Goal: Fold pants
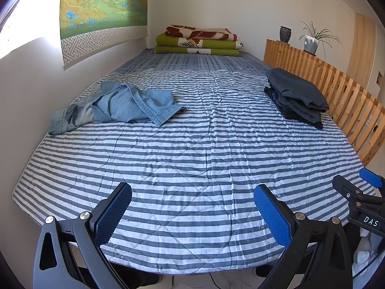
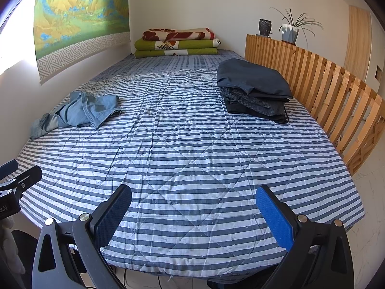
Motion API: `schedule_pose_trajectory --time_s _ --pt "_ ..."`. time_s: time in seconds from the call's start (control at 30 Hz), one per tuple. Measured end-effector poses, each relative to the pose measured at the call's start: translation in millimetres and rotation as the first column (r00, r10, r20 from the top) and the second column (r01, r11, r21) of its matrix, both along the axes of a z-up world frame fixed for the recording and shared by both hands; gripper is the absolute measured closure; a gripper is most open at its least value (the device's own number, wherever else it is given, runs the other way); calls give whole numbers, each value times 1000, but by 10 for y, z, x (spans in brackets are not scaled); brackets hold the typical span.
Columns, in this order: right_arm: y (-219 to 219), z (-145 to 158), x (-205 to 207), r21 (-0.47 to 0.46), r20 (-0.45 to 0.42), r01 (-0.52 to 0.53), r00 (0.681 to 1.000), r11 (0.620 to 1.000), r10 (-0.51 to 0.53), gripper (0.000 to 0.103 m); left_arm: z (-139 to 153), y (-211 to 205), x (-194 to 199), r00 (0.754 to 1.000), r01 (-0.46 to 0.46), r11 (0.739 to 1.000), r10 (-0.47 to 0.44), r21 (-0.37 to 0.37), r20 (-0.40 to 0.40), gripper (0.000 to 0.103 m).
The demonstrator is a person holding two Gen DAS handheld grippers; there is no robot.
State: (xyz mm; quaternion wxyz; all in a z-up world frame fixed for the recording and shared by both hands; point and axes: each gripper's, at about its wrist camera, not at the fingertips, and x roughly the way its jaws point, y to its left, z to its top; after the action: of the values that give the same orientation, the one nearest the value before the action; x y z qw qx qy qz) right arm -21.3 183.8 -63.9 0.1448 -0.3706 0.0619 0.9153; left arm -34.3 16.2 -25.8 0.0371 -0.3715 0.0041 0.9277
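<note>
- Two grippers noted, both held above the near edge of the striped bed; neither holds anything.
- Left wrist view: left gripper point(image 1: 192, 213) jaws spread wide, blue pads facing each other, nothing between them.
- Same view: one pair of light denim pants point(image 1: 115, 107) lies crumpled on the striped quilt point(image 1: 192, 156), far left, close to the wall, well apart from both grippers.
- One stack of dark folded garments point(image 1: 297, 97) sits at the far right, beside the wooden slat rail point(image 1: 336, 89). Count of pieces in the stack unclear; layers merge.
- One pile of folded blankets point(image 1: 198, 41) at the head of the bed.
- Right gripper point(image 1: 361, 192) enters at the right edge, cut off by the frame.
- Right wrist view: right gripper point(image 2: 193, 213) jaws likewise wide apart, empty.
- Two pots on the rail top: one dark vase point(image 2: 264, 27), contents not visible; one pale pot holding a thin-leaved plant point(image 2: 290, 32).
- One wall hanging point(image 2: 79, 12), upper part cut off.
- Left gripper point(image 2: 14, 180) shows only partly at the left edge.
</note>
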Motion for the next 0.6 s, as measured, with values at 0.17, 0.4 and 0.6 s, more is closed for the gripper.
schedule_pose_trajectory --time_s 0.17,0.4,0.6 --pt "1 -4 -9 -1 1 -1 1000 1000 1 2 -4 -1 -2 1000 0 1000 0 0 0 1" --pt "-5 -3 -32 0 5 -8 1000 1000 8 2 -7 -31 -25 1000 1 1000 -1 1 -1 1" --pt "-31 11 -80 6 8 -12 1000 1000 12 2 5 -104 -86 1000 -2 1000 2 2 0 1"
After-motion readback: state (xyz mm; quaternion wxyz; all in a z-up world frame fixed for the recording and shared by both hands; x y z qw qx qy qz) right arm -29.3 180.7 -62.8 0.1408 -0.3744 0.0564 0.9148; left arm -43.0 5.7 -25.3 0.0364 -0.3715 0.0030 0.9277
